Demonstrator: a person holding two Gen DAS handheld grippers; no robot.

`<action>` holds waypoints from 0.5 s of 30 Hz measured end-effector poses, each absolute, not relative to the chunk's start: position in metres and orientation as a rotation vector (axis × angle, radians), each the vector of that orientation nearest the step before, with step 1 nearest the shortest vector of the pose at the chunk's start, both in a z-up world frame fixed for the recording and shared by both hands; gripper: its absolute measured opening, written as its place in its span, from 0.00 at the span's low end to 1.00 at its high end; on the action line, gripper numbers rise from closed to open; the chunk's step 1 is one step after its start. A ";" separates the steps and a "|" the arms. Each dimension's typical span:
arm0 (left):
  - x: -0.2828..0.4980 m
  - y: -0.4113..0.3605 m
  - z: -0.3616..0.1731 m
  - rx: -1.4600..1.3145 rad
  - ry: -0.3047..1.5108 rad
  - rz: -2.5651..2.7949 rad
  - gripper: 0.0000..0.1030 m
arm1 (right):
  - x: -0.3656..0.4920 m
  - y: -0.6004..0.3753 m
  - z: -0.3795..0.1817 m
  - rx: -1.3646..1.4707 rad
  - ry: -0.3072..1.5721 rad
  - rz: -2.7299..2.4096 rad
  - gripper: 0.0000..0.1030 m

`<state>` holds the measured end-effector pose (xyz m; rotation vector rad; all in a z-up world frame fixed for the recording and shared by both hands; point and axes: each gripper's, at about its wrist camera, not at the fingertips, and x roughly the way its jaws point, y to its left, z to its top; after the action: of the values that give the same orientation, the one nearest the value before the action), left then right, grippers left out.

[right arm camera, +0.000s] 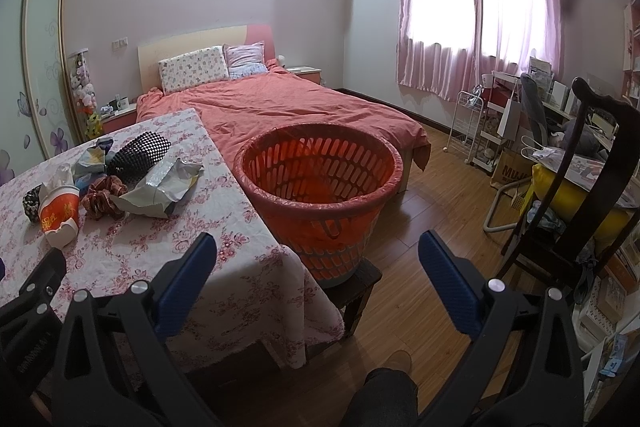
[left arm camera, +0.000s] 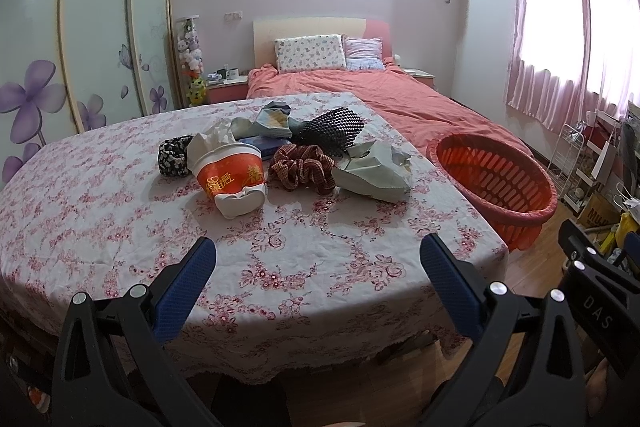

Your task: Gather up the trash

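A crushed red and white paper cup [left arm camera: 231, 180] with a tissue stuffed in it lies on the floral table [left arm camera: 120, 227]. A crumpled silver-grey bag [left arm camera: 374, 171] lies to its right, and another crumpled wrapper [left arm camera: 272, 119] lies behind. The cup [right arm camera: 58, 217] and the bag [right arm camera: 160, 189] also show in the right wrist view. An orange slatted basket [right arm camera: 320, 187] stands on a dark stool right of the table; it also shows in the left wrist view [left arm camera: 492, 183]. My left gripper [left arm camera: 318, 259] is open and empty over the table's near edge. My right gripper [right arm camera: 318, 255] is open and empty before the basket.
A brown scrunchie [left arm camera: 302, 167], a black floral scrunchie [left arm camera: 174, 157], a black mesh item [left arm camera: 332, 135] and a blue packet [left arm camera: 266, 143] also lie on the table. A bed [right arm camera: 280, 107] is behind. A dark chair [right arm camera: 592, 187] and cluttered shelves stand at right.
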<state>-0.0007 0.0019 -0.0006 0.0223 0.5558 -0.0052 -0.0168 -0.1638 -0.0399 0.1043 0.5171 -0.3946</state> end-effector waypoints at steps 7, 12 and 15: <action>0.014 0.021 -0.008 -0.011 0.585 0.034 0.98 | 0.001 -0.156 -0.046 0.105 0.533 -0.360 0.96; 0.038 0.054 -0.011 -0.073 0.617 0.105 0.98 | 0.021 -0.147 -0.051 0.105 0.552 -0.318 0.96; 0.056 0.069 -0.013 -0.098 0.633 0.125 0.98 | 0.033 -0.142 -0.051 0.103 0.555 -0.300 0.96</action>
<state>0.0564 0.0691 -0.0126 -0.0984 0.6325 0.1252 0.0331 -0.1420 -0.0506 0.1027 0.5553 -0.3005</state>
